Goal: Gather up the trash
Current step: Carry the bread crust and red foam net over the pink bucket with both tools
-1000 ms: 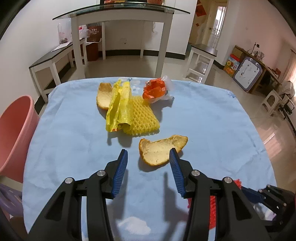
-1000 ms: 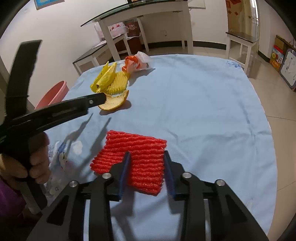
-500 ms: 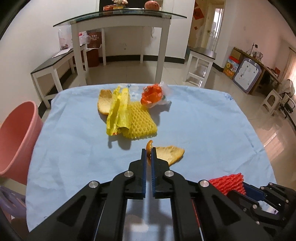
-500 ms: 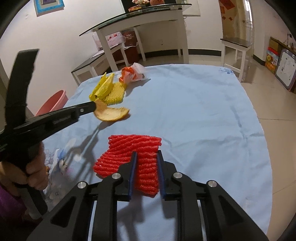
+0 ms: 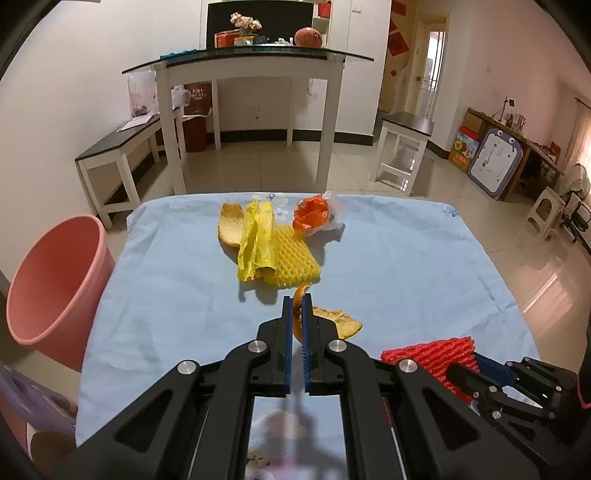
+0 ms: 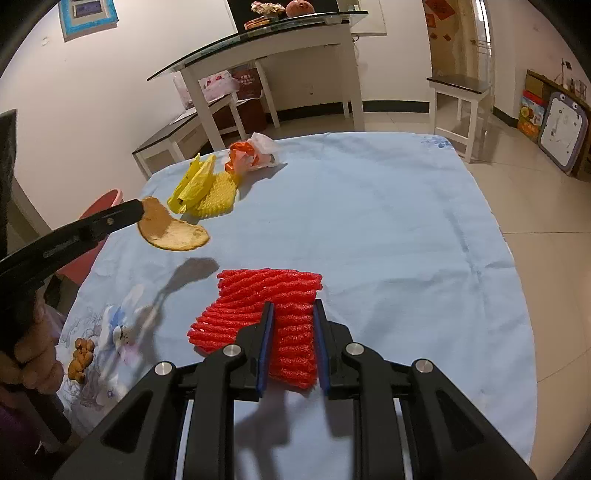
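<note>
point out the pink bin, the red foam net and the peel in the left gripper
pink bin [image 5: 55, 280], left wrist view, on its inner wall.
red foam net [image 6: 269, 291], right wrist view, on its ribbed top face.
peel [image 6: 173, 232], right wrist view, on its pale inner side.

Home, living or dining room: tiled floor [image 5: 436, 221], white walls; glass-topped console [image 5: 251, 59] bearing flowers [image 5: 245, 23]; low benches [image 5: 118, 144]; plastic stool [image 5: 548, 210]; child's drawing board [image 5: 495, 158]; table [image 6: 369, 229] under pale blue cloth.
</note>
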### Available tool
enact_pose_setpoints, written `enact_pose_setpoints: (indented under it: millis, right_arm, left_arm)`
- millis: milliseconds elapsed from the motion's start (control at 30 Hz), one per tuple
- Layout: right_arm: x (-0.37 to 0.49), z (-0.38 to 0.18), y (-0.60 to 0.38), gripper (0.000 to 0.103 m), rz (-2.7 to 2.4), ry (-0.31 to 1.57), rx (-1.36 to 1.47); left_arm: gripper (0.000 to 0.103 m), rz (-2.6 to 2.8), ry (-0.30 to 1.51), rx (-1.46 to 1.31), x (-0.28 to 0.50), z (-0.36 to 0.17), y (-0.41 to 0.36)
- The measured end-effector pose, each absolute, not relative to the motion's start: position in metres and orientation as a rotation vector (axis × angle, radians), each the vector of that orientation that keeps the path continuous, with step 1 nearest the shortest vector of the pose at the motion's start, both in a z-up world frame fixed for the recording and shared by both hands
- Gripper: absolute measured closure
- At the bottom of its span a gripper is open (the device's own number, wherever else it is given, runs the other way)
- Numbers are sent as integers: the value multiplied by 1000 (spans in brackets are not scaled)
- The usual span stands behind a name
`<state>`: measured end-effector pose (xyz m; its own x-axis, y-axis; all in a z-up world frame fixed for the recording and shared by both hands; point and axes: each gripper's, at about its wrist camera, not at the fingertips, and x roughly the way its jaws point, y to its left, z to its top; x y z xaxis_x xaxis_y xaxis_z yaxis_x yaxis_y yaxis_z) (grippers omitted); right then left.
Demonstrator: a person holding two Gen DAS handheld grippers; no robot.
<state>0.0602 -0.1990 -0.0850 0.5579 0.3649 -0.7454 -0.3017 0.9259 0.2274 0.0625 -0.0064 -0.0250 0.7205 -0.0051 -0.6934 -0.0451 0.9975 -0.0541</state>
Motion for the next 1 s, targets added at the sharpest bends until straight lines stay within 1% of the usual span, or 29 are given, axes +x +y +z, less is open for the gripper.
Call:
enact_pose_setpoints:
  millis: [233,567,1000]
  right_arm:
    - [60,-82,-202,84,382,897,98]
    - [63,-47,-195,84,374,807,78]
    - [64,-30,-170,84,403,769,38]
  left_arm:
    - [99,29,742,-76,52,-16,0]
    - [99,49,699,-100,40,-1,15]
    - [99,77,666,-122,27,7,38]
